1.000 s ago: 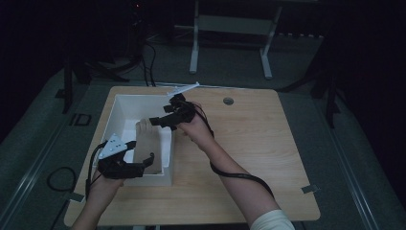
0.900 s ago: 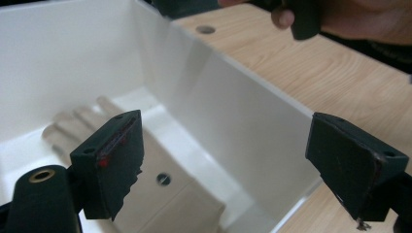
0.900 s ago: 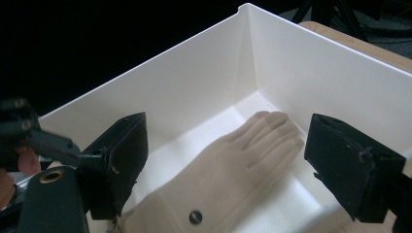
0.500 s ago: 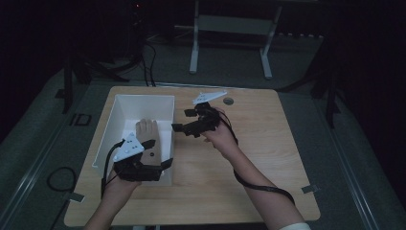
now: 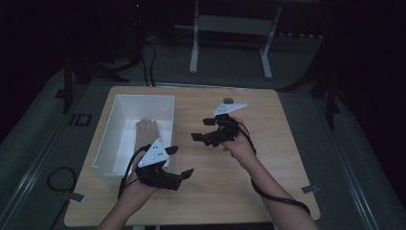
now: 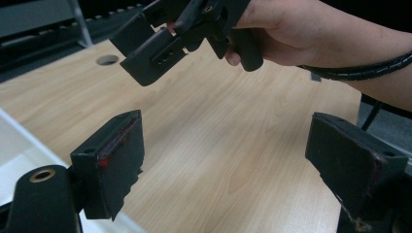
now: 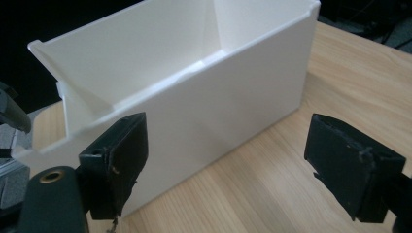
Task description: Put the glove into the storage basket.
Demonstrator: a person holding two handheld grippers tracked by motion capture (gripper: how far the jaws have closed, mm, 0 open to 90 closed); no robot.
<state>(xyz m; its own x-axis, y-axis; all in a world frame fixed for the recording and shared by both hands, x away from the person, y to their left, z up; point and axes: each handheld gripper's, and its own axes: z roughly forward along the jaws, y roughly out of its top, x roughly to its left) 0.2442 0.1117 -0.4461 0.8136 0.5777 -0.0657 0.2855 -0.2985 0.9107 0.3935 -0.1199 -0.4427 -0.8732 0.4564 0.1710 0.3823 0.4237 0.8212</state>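
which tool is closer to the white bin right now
Left. The left tool hangs just off the near right corner of the white bin; the right tool sits farther out over the bare table, its jaws pointing toward the bin.

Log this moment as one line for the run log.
left gripper: open, empty | right gripper: open, empty | tan object: in white bin | table: wood

A dim lab or recording studio is suggested. A bare wooden table (image 5: 287, 158) is set at the centre of the frame on grey floor covering. Cables (image 5: 148, 57) are trailed across the floor at upper left, and a white metal stand (image 5: 230, 43) is seen at top centre against darkness.
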